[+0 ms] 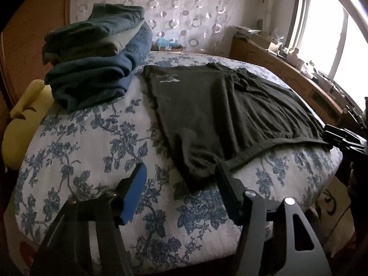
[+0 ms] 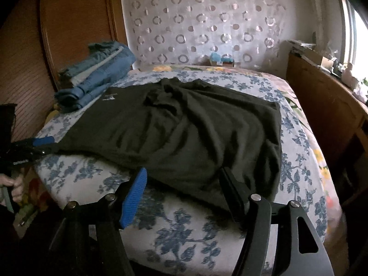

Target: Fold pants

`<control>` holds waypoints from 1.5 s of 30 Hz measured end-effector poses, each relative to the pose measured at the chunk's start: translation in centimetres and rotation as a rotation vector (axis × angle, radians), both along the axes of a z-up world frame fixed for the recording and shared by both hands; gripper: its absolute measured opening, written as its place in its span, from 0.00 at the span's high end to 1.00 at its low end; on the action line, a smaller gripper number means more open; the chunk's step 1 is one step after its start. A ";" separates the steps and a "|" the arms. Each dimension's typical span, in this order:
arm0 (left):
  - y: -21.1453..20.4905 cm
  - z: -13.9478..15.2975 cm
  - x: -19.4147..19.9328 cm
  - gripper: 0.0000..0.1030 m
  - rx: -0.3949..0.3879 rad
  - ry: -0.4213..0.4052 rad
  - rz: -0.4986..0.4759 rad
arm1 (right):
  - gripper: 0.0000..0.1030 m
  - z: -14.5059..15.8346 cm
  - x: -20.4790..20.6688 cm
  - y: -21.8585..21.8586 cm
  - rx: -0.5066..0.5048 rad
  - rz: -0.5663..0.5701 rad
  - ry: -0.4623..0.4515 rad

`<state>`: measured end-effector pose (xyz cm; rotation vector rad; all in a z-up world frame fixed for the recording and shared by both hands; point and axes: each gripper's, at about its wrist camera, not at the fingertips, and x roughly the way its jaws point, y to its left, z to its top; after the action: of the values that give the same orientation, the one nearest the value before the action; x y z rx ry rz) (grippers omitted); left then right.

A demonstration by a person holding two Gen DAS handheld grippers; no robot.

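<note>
Dark olive pants (image 1: 218, 105) lie spread flat on a bed with a blue floral cover (image 1: 76, 142); a small white logo shows near their far left corner. They also show in the right wrist view (image 2: 184, 128). My left gripper (image 1: 181, 174) is open, its fingers straddling the near left corner of the pants. My right gripper (image 2: 184, 177) is open over the near right edge of the pants. The left gripper shows in the right wrist view (image 2: 43, 146) at the pants' left corner, and the right gripper shows at the far right of the left wrist view (image 1: 331, 138).
A stack of folded blue and grey clothes (image 1: 99, 64) sits at the bed's far left. A yellow pillow (image 1: 20, 124) lies off the left edge. A wooden sideboard (image 1: 287, 73) with clutter runs along the right under a bright window (image 1: 322, 34).
</note>
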<state>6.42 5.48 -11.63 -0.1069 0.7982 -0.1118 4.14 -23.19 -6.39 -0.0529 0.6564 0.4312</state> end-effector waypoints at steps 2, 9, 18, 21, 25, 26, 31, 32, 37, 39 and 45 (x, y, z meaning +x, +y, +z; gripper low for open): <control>-0.2 -0.1 0.0 0.43 0.004 0.001 -0.002 | 0.35 -0.2 -0.4 0.3 -0.010 -0.004 -0.018; -0.6 -0.1 0.4 0.54 -0.002 -0.006 -0.006 | 0.35 -0.7 -1.8 0.1 0.032 -0.025 -0.029; -0.8 -0.2 0.8 0.73 0.027 -0.015 0.016 | 0.35 -0.9 -2.2 0.1 0.038 -0.026 -0.046; -0.9 -0.2 1.0 0.89 -0.013 -0.002 -0.019 | 0.35 -1.1 -2.4 0.1 0.044 -0.026 -0.046; -1.1 0.1 1.1 0.91 -0.009 -0.008 -0.031 | 0.35 -1.4 -2.3 0.0 0.047 -0.030 -0.043; -1.0 0.2 1.0 0.92 -0.017 -0.013 -0.032 | 0.35 -1.5 -2.3 0.0 0.048 -0.031 -0.041; -1.0 1.2 0.7 0.93 -0.036 -0.039 -0.037 | 0.35 -1.5 -2.3 -0.1 0.052 -0.037 -0.042; -1.0 1.5 0.6 0.93 -0.037 -0.045 -0.040 | 0.35 -1.5 -2.3 -0.2 0.052 -0.038 -0.043; -1.8 2.9 0.6 0.94 -0.038 -0.071 -0.063 | 0.35 -1.7 -2.4 -0.5 0.059 -0.043 -0.041; -2.2 3.4 0.8 0.95 -0.034 -0.079 -0.074 | 0.35 -1.8 -2.4 -0.6 0.063 -0.045 -0.039; -3.6 4.4 1.9 0.95 -0.036 -0.091 -0.103 | 0.35 -1.8 -2.7 -1.3 0.065 -0.065 -0.051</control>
<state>8.34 1.86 -7.27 -0.0942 0.7108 -0.2274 1.43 -24.47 -8.20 0.0189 0.5920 0.3868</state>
